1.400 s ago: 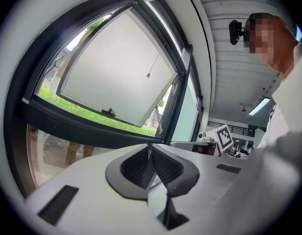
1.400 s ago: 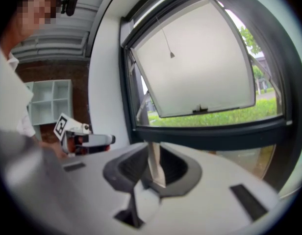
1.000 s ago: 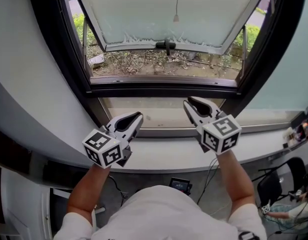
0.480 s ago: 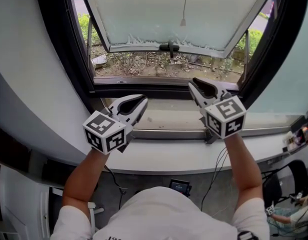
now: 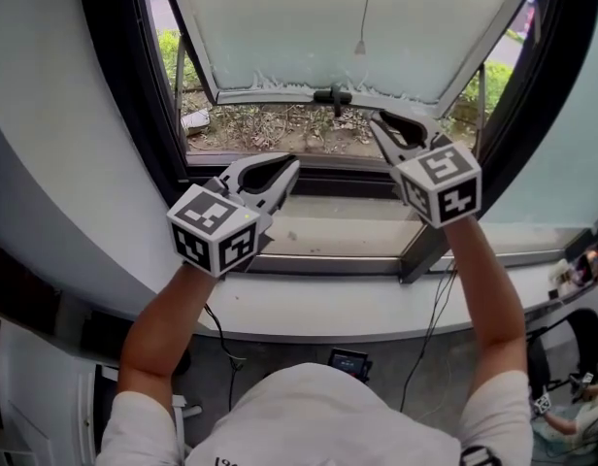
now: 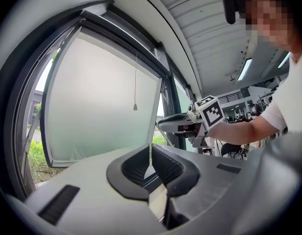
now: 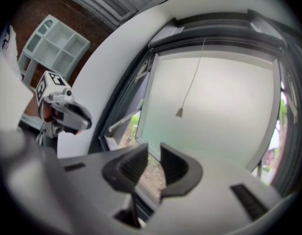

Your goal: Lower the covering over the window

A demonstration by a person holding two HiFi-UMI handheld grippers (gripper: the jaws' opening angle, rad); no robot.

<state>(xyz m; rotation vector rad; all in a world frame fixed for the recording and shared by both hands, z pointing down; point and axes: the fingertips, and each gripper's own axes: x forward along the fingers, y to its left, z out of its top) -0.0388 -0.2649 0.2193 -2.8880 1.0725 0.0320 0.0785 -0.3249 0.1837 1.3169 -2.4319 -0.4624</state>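
Head view: pull cord (image 5: 359, 47) hangs vertical at mid-window, its toggle up and beyond both tools. Right gripper (image 5: 381, 119) sits just short of the toggle and nearer to it, jaws parted and empty. Left gripper (image 5: 287, 168) is further back to the cord's left, clenched on nothing. Covering unseen, presumably rolled above the cord; we'd reach right-handed.

Pull cord (image 5: 366, 3), upper length beyond the head view's top edge
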